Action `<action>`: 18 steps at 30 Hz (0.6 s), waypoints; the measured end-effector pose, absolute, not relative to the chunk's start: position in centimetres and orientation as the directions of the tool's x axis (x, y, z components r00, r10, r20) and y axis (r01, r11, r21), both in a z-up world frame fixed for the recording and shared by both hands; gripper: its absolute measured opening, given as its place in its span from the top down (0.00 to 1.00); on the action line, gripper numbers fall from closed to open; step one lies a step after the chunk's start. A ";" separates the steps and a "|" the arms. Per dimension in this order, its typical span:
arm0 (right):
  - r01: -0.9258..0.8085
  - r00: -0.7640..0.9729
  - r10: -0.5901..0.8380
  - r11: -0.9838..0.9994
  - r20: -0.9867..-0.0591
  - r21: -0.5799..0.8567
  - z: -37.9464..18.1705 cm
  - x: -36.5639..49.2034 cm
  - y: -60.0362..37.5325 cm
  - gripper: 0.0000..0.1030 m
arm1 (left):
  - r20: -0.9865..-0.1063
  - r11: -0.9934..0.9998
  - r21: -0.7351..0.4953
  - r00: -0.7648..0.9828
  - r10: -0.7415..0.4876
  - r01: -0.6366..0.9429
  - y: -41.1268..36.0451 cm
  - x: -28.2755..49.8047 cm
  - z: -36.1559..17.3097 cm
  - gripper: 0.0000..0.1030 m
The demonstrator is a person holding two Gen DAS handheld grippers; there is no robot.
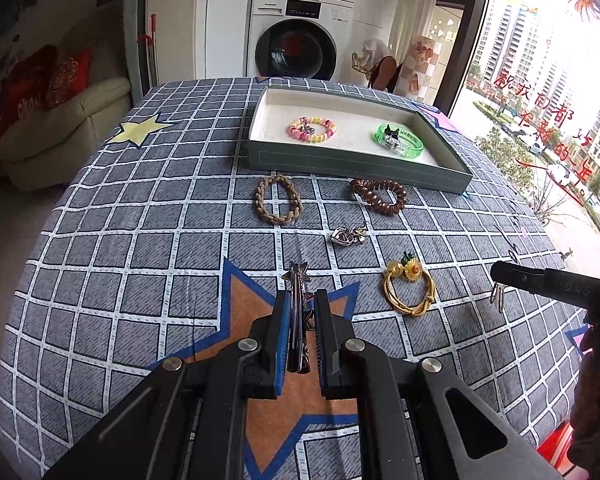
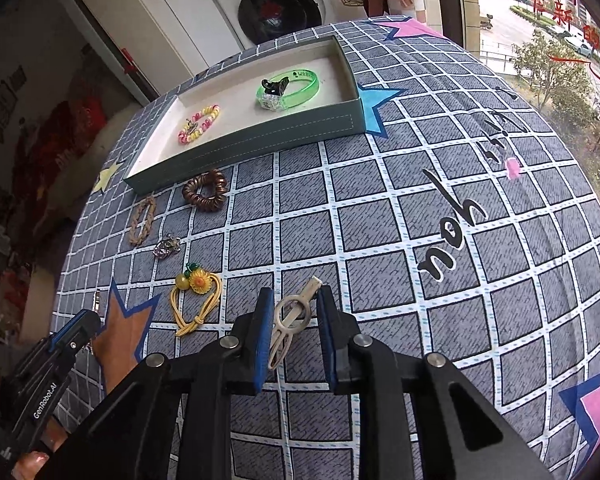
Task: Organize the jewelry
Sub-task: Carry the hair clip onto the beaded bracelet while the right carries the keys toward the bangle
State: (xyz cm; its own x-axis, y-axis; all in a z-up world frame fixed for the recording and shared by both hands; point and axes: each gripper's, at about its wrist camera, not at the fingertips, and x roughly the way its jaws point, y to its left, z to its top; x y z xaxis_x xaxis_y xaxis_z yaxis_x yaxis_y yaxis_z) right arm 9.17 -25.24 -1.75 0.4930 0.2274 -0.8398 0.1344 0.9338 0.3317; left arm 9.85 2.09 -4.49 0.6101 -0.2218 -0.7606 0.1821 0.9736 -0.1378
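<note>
- Left gripper clamps a silver star hair clip above the table's near edge.
- Right gripper stands narrowly parted around a beige clip lying on the tablecloth, pads not pressing it.
- Farther off, the tray at the far edge holds two bracelets.

One tray, six hair ties or bracelets, three clips, one charm.
</note>
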 end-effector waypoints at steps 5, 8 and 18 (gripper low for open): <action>0.079 0.538 0.249 0.936 -0.805 0.342 0.6 9.5 -25.6 0.77 | -0.747 0.971 -0.145 0.623 -0.232 0.188 2.4 10.5 -3.1 0.77; 0.052 0.560 0.262 0.936 -0.786 0.349 2.1 10.2 -25.7 0.77 | -0.738 0.969 -0.140 0.631 -0.238 0.202 2.3 11.4 -2.0 0.77; 0.000 0.597 0.284 0.935 -0.750 0.355 5.1 15.3 -26.6 0.77 | -0.699 0.964 -0.082 0.675 -0.237 0.253 0.7 16.8 1.4 0.77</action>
